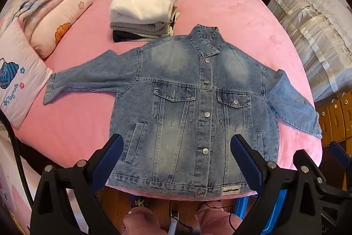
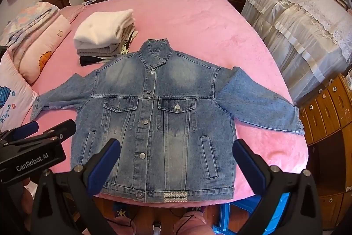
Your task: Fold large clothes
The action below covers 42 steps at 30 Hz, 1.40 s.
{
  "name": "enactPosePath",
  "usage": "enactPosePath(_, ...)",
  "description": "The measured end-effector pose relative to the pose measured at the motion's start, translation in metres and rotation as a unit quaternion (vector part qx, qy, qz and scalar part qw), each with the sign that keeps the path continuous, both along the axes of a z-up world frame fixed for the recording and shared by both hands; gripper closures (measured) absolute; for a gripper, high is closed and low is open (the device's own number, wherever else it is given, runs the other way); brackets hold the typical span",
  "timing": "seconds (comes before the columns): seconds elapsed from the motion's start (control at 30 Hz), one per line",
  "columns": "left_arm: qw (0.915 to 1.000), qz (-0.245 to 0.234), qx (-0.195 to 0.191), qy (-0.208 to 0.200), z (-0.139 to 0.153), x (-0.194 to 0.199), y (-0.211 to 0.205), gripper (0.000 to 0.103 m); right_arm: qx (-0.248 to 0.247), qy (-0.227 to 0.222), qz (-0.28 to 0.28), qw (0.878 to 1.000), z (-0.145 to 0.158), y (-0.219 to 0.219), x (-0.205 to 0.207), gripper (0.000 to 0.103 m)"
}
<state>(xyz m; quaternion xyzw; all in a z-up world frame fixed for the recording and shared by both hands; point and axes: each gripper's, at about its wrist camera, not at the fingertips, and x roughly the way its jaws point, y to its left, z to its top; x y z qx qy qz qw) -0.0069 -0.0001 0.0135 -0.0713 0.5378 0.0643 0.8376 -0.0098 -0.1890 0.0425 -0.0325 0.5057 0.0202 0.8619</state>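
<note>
Currently denim jacket (image 1: 187,102) lies flat, front up, buttoned, sleeves spread, on pink bed (image 1: 231,3); hem at near bed edge. Left tool (image 1: 176,144) wide, empty, above hem. Right tool (image 2: 176,149) wide, empty, above lower jacket front. Stack of folded clothes (image 1: 143,12) beyond collar, toward the left. Pillows (image 1: 19,80) at left bed edge.

Faded blue denim jacket (image 1: 187,107) on pink bedspread (image 1: 220,3). Folded stack (image 1: 143,14): white top, grey, black below. Gripper pads (image 1: 244,160) blue.
</note>
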Motion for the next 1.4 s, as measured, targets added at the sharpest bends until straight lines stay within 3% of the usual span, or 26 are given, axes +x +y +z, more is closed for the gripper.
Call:
enactPosePath(0.8, 0.9998, -0.010, -0.004, -0.014, 0.006, -0.004, 0.001, 0.006, -0.001, -0.019, -0.002, 1.000, -0.003, -0.004, -0.019, 0.001)
enactPosePath(1.07, 0.9991, -0.031, 0.021, -0.019, 0.004, -0.002, -0.006, 0.006, 0.000, -0.017, -0.005, 1.000, -0.004, -0.006, -0.019, 0.001)
enactPosePath(1.27, 0.9990, -0.032, -0.003, -0.033, 0.008, -0.002, -0.005, 0.006, -0.001, -0.017, -0.008, 1.000, -0.004, -0.005, -0.016, 0.001)
enactPosePath(1.4, 0.9988, -0.039, 0.001, -0.030, 0.009, 0.000, -0.006, 0.006, -0.002, -0.019, -0.010, 1.000, -0.002, -0.004, -0.014, 0.001)
